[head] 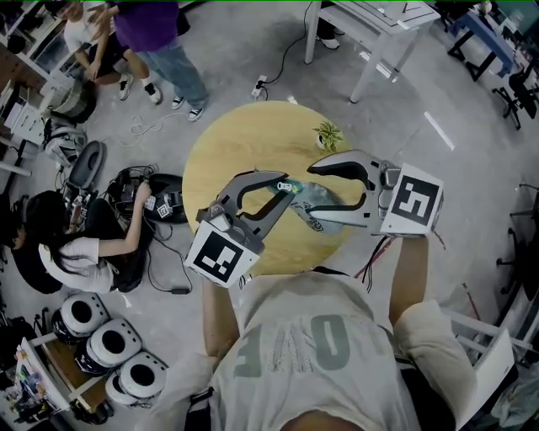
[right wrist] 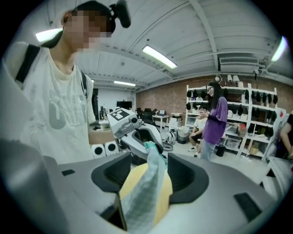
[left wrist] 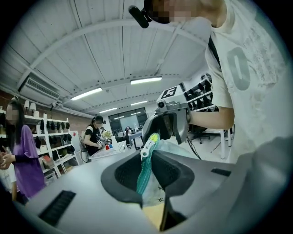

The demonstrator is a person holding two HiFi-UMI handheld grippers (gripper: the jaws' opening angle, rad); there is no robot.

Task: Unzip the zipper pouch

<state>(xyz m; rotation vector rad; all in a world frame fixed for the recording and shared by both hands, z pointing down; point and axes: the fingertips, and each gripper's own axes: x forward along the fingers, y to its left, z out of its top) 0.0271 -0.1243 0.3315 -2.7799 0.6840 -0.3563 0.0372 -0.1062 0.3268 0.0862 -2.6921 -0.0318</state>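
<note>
Left gripper is clamped on the translucent pale-grey zipper pouch. Its pads pinch the teal zipper strip from both sides, with no gap showing in the left gripper view. White slider with a yellow-green pull tab sits on the strip just past that gripper's tip. Can't tell whether the zipper is closed or part-open.

Right gripper has its jaws wide apart. The pouch edge stands between them with gaps on both sides, and the pads aren't pressing it.

Pouch location: over the near-right part of the round light-wood surface, stretched between the two grippers, which face each other across it. It looks held up off the surface. Can't tell whether its lower edge touches the wood.

Also on the surface: small green potted plant near the far-right rim, beyond the pouch.

Off the surface, on the floor:
- person in a purple top, standing past the far-left rim
- seated person in a white top, left of the surface
- three round white-and-black units, near-left of the surface
- white desk, past the far-right rim
</note>
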